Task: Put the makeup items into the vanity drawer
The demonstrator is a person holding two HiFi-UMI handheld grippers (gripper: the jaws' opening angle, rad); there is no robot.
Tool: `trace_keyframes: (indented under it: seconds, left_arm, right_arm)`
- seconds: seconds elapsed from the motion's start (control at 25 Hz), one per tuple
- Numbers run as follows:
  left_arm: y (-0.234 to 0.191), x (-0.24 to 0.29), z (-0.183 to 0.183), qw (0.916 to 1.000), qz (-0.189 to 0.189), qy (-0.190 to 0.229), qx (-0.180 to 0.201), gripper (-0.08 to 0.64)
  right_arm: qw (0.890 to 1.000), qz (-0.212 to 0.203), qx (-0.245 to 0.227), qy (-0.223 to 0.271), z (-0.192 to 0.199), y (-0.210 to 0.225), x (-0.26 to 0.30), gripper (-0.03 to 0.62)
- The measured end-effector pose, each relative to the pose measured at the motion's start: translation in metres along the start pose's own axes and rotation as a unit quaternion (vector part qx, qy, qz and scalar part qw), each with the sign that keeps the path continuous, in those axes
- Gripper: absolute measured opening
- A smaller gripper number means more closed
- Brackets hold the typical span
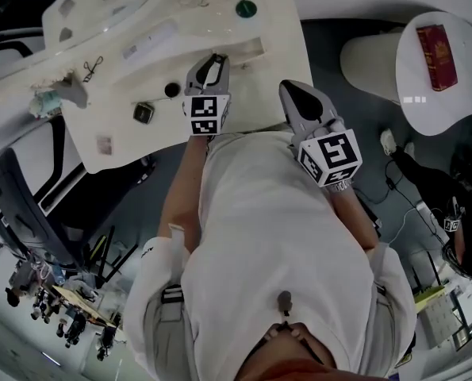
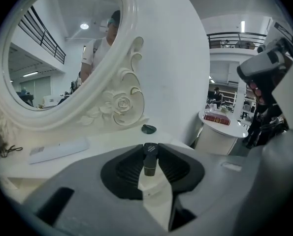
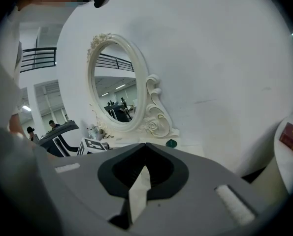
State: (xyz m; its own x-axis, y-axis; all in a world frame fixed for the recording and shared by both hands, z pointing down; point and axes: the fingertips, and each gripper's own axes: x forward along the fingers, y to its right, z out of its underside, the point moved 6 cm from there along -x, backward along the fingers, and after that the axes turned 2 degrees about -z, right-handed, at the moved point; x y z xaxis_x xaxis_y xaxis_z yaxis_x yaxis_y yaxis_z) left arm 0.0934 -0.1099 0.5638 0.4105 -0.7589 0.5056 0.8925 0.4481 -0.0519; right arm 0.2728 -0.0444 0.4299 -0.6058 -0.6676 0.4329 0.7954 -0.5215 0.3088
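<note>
My left gripper [image 1: 212, 60] [image 2: 150, 149] is shut on a small dark makeup tube [image 2: 149, 161], which stands upright between the ribbed pads. It hangs over the white vanity top [image 1: 128, 94], close to a shallow open recess [image 1: 247, 51] at the vanity's near edge. My right gripper [image 1: 286, 86] [image 3: 145, 144] is shut with nothing in it, off the vanity's right edge. On the vanity lie a black round pot [image 1: 171, 90], a black square compact [image 1: 143, 113] and a green round item [image 1: 246, 9] [image 2: 148, 129] [image 3: 171, 143].
An ornate oval mirror [image 2: 57, 48] [image 3: 115, 85] stands at the vanity's back. A long white box [image 1: 152, 42] and a hair clip [image 1: 91, 70] also lie on top. At the right is a round white side table [image 1: 458, 101] with a red book [image 1: 436, 56]. A black chair [image 1: 21, 205] stands left.
</note>
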Motion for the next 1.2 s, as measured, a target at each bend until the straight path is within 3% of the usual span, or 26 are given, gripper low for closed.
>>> trace_keyframes:
  seconds: [0.24, 0.52, 0.92, 1.2]
  left_arm:
    - [0.008, 0.023, 0.013, 0.9995, -0.015, -0.027, 0.01, 0.1]
    - [0.006, 0.032, 0.028, 0.9963, -0.04, -0.06, 0.047, 0.101]
    - [0.017, 0.042, 0.043, 0.9912, -0.032, -0.103, 0.077, 0.103]
    - [0.04, 0.048, 0.041, 0.9924, 0.004, -0.093, 0.081, 0.153]
  right_arm:
    - [1.0, 0.001, 0.005, -0.013, 0.01, 0.015, -0.002, 0.008]
    - [1.0, 0.001, 0.009, -0.021, 0.015, 0.018, -0.003, 0.008]
    - [1.0, 0.003, 0.017, -0.016, 0.014, 0.02, -0.005, 0.008]
    - [1.0, 0.002, 0.017, -0.017, 0.019, 0.025, -0.01, 0.008]
